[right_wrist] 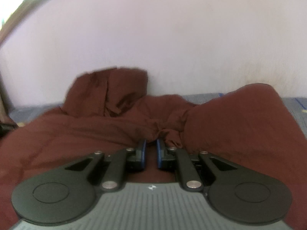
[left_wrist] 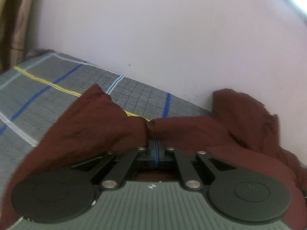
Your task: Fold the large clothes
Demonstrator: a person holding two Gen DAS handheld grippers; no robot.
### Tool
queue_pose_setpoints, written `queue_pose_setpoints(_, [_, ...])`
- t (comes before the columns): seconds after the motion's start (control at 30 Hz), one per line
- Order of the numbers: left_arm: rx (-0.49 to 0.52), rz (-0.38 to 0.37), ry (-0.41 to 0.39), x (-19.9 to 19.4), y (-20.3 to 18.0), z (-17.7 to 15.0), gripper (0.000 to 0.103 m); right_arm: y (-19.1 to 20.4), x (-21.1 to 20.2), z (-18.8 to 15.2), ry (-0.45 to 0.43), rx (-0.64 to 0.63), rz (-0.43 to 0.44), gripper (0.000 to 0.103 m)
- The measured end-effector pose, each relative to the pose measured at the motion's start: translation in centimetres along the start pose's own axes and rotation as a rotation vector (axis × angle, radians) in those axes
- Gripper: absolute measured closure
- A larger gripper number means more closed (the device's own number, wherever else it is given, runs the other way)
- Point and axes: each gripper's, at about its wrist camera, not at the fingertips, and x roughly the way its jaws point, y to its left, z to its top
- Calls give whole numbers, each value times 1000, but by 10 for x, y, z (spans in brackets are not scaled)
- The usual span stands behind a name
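Note:
A large maroon garment [left_wrist: 92,126] lies crumpled on a grey checked bedsheet [left_wrist: 38,88], with one part bunched up against the wall. My left gripper [left_wrist: 155,141] is shut on a gathered fold of it, and the cloth fans out to both sides of the blue pads. In the right wrist view the same maroon garment [right_wrist: 76,134] fills the foreground. My right gripper [right_wrist: 151,141] pinches a puckered bunch of it at the fingertips, with a narrow gap showing between the pads behind the cloth.
A pale wall [left_wrist: 172,38] rises directly behind the bed. A brownish curtain [left_wrist: 11,19] hangs at the far left. Bare bedsheet [right_wrist: 299,111] shows at the right edge of the right wrist view.

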Motion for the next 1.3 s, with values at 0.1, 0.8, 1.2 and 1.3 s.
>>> queue_pose_setpoints(0.1, [52,-49,-50,-55,1,0,44,-6,-84,-4,-93,7,42,37])
queue_pose_setpoints(0.8, [117,-182,193,-248,120,-153,9,-125,-318,-190,-35,282,69,0])
queue_pose_setpoints(1.2, [59,-223,155,-253,133,-151,74,-117,-290,-182,14,301,204,86])
queue_pose_setpoints(1.3, [84,-205,173,-246,131,-152,43,-120,-281,-186,53,281,195,83])
